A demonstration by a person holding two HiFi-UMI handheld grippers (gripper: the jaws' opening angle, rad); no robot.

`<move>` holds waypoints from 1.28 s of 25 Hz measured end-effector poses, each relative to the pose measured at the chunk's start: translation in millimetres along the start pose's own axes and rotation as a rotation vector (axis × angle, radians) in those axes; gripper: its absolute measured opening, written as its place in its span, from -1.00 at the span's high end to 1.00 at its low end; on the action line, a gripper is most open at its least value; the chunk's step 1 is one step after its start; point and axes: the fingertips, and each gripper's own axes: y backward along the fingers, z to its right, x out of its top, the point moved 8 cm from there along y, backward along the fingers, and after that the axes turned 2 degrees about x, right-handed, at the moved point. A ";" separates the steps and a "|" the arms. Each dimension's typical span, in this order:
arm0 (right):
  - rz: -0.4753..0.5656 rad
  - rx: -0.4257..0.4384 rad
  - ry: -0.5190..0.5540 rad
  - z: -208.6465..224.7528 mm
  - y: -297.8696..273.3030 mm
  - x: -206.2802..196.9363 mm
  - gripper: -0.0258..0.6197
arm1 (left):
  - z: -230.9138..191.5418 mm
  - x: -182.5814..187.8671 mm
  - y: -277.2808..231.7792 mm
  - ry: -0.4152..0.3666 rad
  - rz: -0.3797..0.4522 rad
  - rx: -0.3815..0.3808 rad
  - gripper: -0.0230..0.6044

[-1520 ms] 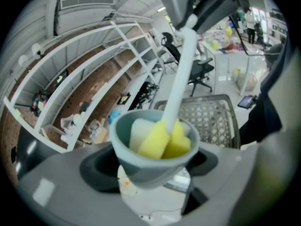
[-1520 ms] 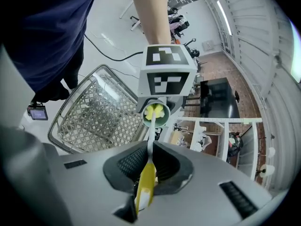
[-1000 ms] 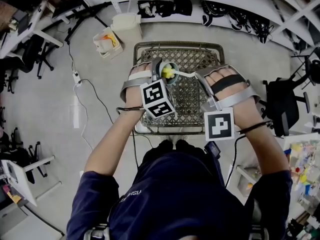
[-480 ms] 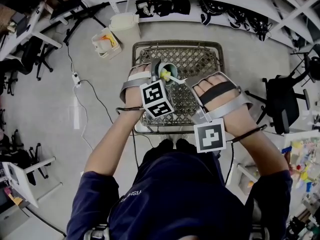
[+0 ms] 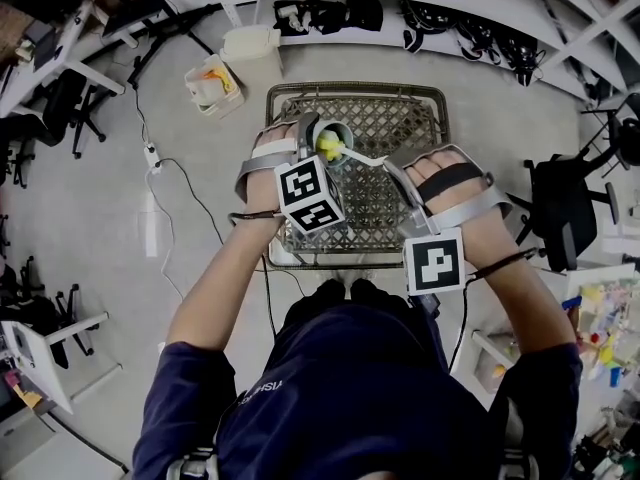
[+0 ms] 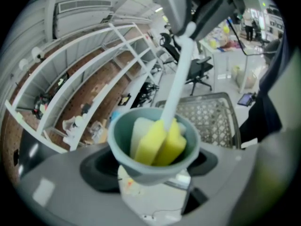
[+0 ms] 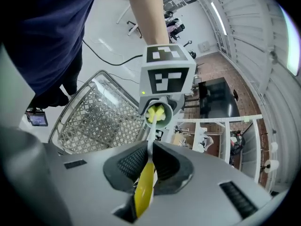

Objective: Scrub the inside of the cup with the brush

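Left gripper [image 6: 151, 167], tilted downward, clamps the cup [image 6: 120, 138] between wide-set jaws. Right gripper [image 7: 150, 161], angled in from the right, pinches the brush [image 7: 150, 136] handle, sponge inside the cup.

1. The left gripper [image 6: 151, 181] has its jaws set wide, with a grey-blue cup [image 6: 121, 138] clamped between them.
2. The cup's open mouth faces away from the jaws and tilts slightly back towards the camera.
3. The brush [image 6: 175, 91] enters the cup from beyond and above the jaws. Its yellow sponge head [image 6: 162, 142] sits inside the cup, against the inner wall.
4. A paler sponge segment lies just beside the yellow one, on the side of the left jaw.
5. The white handle rises from the cup to the right gripper [image 6: 187, 25], above the jaws.
6. Beyond the jaws stands a wire mesh basket [image 6: 211, 117], with white shelving [image 6: 94, 65] further off on the left jaw's side.
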 end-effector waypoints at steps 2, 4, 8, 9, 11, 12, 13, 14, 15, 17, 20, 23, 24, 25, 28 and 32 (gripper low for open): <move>0.008 -0.005 0.017 -1.7 3.5 8.7 0.83 | 0.1 -2.7 -2.7 0.001 -0.006 -0.006 -0.31; 0.002 -0.021 0.061 -0.7 5.9 17.1 0.83 | 3.9 -3.0 -5.2 -0.003 -0.010 -0.020 -0.31; -0.016 -0.022 0.117 2.6 2.8 16.8 0.83 | 13.8 1.9 -7.8 -0.016 -0.011 -0.042 -0.31; -0.017 -0.014 0.104 3.4 0.5 12.7 0.83 | 14.2 3.0 -7.7 -0.028 -0.010 -0.036 -0.31; -0.014 0.001 0.060 5.6 -4.6 3.8 0.83 | 12.9 3.7 -7.4 -0.051 -0.005 -0.023 -0.31; -0.013 0.005 0.037 7.1 -6.7 -0.3 0.83 | 11.7 3.7 -6.9 -0.054 -0.002 -0.021 -0.31; -0.013 0.005 0.018 8.6 -8.2 -4.1 0.83 | 10.0 3.7 -6.0 -0.056 0.001 -0.019 -0.31; -0.014 0.002 0.002 9.9 -9.1 -7.2 0.83 | 8.0 4.0 -4.9 -0.056 0.003 -0.014 -0.31; -0.014 -0.001 -0.012 10.9 -9.3 -9.4 0.83 | 5.9 4.4 -3.9 -0.055 0.005 -0.008 -0.31; -0.009 -0.002 -0.032 9.9 -8.2 -10.1 0.83 | 1.7 4.6 -2.8 -0.046 0.009 0.002 -0.31; 0.002 0.002 -0.042 3.6 -5.9 -3.9 0.83 | -3.3 0.5 -4.6 -0.027 0.002 0.001 -0.31; 0.016 -0.007 -0.043 1.4 -2.1 7.2 0.83 | -3.5 -2.9 -8.0 -0.024 -0.004 -0.006 -0.31; 0.018 -0.013 -0.035 1.8 -0.6 10.9 0.83 | -2.1 -3.1 -9.3 -0.027 -0.005 -0.007 -0.31; 0.018 -0.018 -0.023 2.7 0.7 13.6 0.83 | -0.1 -2.8 -10.7 -0.030 -0.006 -0.011 -0.31; 0.010 -0.020 0.005 5.8 0.8 12.5 0.83 | 3.5 -0.6 -13.8 -0.042 -0.006 -0.016 -0.31; -0.011 -0.007 -0.014 8.3 -4.8 -3.4 0.83 | 3.1 4.6 -10.6 -0.073 0.004 -0.007 -0.31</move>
